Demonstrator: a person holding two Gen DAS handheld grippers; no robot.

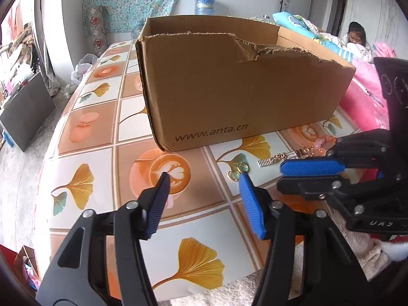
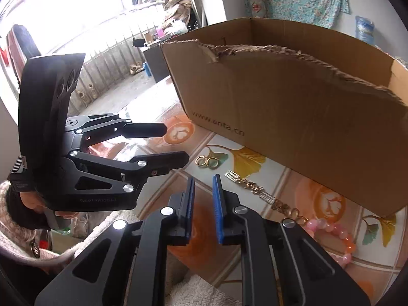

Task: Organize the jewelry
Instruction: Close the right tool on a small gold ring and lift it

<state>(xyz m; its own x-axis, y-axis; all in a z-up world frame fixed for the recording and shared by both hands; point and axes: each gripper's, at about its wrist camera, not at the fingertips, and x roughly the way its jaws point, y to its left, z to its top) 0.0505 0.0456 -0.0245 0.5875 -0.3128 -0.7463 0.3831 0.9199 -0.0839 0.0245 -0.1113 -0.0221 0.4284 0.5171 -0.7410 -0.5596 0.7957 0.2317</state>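
Fingers on your left gripper (image 1: 204, 176) stand apart with nothing between them, hovering over the coffee-cup print on the tablecloth (image 1: 84, 137). Your right gripper (image 2: 204, 178) has its blue pads (image 2: 218, 204) drawn close with only a narrow gap left, and they clamp nothing. Jewelry lies on the cloth just in front of the torn cardboard box (image 1: 229, 89): a pair of gold hoop earrings (image 2: 207, 162) nearest your left fingertips, a gold chain with silver bar ends (image 2: 257, 188) running from beside them toward a pink and orange bead bracelet (image 2: 336, 237) next to your right gripper. None of it touches the box.
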